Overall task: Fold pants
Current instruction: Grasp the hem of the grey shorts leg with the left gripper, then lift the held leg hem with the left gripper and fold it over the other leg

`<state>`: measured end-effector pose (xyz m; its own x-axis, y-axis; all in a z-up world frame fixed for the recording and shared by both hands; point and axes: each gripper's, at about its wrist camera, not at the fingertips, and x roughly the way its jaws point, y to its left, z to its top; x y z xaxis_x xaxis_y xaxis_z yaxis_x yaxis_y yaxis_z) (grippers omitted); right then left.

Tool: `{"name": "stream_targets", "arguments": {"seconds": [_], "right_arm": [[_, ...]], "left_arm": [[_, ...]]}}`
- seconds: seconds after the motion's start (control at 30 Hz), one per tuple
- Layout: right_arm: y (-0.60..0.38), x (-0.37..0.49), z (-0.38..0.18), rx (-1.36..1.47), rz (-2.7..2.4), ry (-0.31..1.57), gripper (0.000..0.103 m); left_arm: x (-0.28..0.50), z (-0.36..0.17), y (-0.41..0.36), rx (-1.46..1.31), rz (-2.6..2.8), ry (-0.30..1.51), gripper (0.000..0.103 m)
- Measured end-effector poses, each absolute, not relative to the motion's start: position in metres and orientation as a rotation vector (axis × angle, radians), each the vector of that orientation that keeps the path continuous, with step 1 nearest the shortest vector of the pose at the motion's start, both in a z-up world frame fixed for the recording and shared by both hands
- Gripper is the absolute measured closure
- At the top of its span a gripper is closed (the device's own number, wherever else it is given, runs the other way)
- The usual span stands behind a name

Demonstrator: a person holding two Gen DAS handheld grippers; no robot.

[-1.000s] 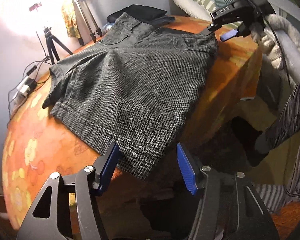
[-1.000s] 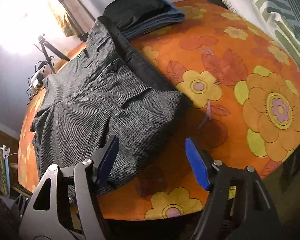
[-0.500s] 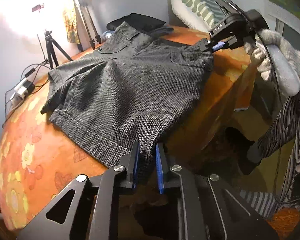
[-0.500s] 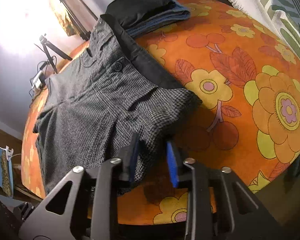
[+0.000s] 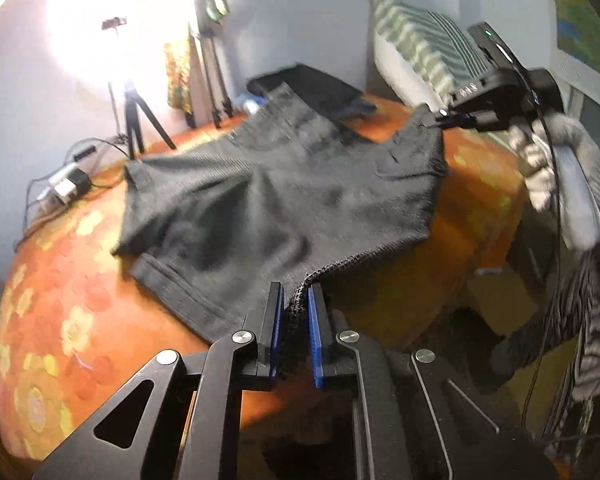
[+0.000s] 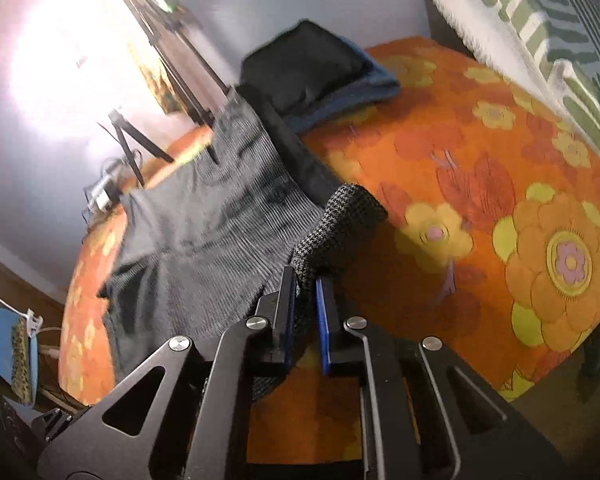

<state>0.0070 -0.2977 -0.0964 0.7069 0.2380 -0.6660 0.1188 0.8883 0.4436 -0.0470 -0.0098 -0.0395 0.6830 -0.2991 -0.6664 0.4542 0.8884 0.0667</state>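
Shorts (image 5: 268,200) soft, limp, light; draped over bed (image 6: 480,184) near edge. Left gripper (image 5: 293,312) fingers pinched hem corner; right gripper (image 6: 305,292) fingers clamped waist corner. Corner holds judged best.

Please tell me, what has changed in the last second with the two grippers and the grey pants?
Both grippers had open jaws a second ago. Now the left gripper has shut on the hem corner of the grey pants, and the right gripper on the waist corner; both corners are lifted off the orange floral cloth. The folded dark clothes behind stayed in place.
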Motion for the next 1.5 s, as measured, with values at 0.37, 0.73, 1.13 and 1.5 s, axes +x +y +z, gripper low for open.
{"name": "stream_targets", "arguments": {"seconds": [0.37, 0.73, 1.13, 1.5], "right_arm": [[-0.275, 0.037, -0.031, 0.474, 0.105, 0.669, 0.095], [-0.247, 0.113, 0.007, 0.373, 0.059, 0.570, 0.100], [-0.263, 0.181, -0.067, 0.165, 0.085, 0.815, 0.028], [-0.272, 0.219, -0.113, 0.246, 0.188, 0.966, 0.028]], "left_arm": [[0.012, 0.012, 0.034, 0.155, -0.310, 0.607, 0.093], [0.088, 0.012, 0.061, 0.119, -0.227, 0.602, 0.093], [0.126, -0.019, 0.081, 0.075, -0.196, 0.674, 0.103], [0.125, -0.039, 0.099, -0.062, -0.242, 0.843, 0.071]]}}
